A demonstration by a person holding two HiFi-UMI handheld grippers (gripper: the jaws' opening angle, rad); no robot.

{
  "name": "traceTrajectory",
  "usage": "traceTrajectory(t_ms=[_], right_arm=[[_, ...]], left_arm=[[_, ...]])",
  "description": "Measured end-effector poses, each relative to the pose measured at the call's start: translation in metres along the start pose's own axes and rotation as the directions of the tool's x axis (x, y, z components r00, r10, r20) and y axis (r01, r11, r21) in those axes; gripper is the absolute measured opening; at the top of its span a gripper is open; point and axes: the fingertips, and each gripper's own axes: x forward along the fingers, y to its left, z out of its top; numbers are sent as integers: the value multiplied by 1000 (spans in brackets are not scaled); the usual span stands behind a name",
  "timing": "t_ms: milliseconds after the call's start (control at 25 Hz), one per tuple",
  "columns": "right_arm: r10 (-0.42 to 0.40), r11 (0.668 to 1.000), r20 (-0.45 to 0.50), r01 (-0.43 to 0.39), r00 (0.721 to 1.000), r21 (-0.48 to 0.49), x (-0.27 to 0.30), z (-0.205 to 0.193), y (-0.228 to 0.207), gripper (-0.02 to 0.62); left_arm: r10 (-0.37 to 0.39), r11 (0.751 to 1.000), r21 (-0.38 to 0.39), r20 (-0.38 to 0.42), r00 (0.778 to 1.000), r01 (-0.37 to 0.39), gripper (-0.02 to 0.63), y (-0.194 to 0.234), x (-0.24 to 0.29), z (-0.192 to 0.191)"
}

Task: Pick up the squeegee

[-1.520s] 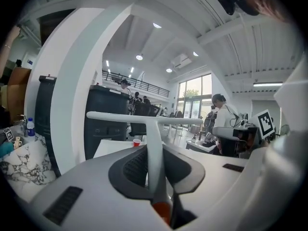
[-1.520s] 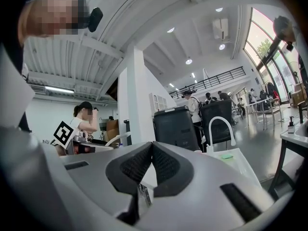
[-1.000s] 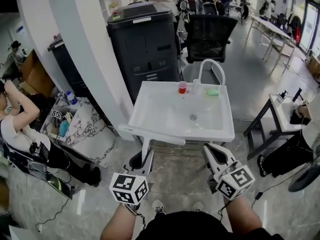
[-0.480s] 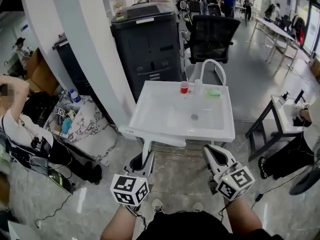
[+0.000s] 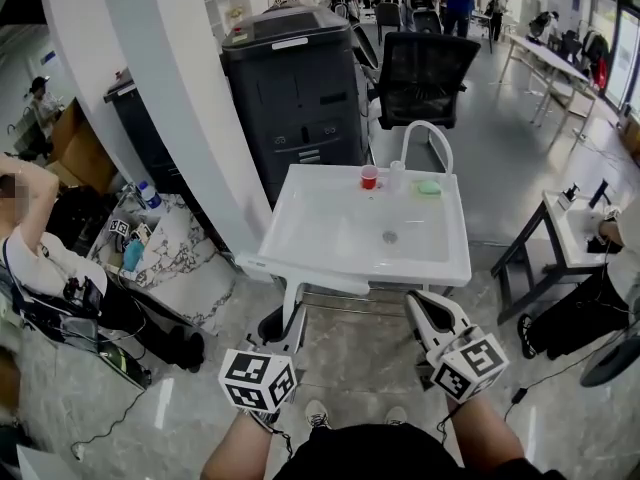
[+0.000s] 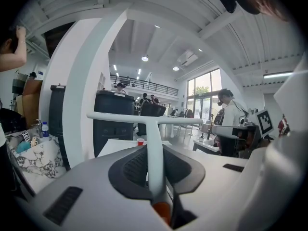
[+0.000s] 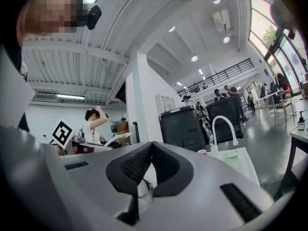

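The squeegee [image 5: 300,272] is white and T-shaped, its long blade lying crosswise just in front of the sink's near rim. My left gripper [image 5: 287,326] is shut on its handle, low at centre left in the head view. In the left gripper view the handle [image 6: 154,158] runs up between the dark pads to the blade [image 6: 144,119], which stands level. My right gripper [image 5: 424,311] is beside it at the right, shut and holding nothing. In its own view, the right gripper [image 7: 149,153] has its pads pressed together.
A white sink [image 5: 300,188] on a stand is straight ahead, with a curved faucet [image 5: 425,131], a red cup [image 5: 369,176] and a green sponge [image 5: 428,185]. A white column [image 5: 170,98], a black copier [image 5: 295,78] and a chair [image 5: 420,73] stand behind. A person [image 5: 35,258] sits at left.
Both grippers and the squeegee have kept still. The head view has shifted slightly, and people far back have moved.
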Motion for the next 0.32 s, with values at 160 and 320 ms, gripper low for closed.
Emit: traceTrajectory(t_ms=[160, 320], right_arm=[[-2, 1000, 0, 2, 1000, -3, 3, 3, -2, 17], [-6, 1000, -1, 6, 1000, -4, 1, 2, -6, 17]], left_arm=[[2, 1000, -4, 1, 1000, -2, 71, 4, 4, 3], [4, 1000, -9, 4, 1000, -4, 71, 4, 8, 3]])
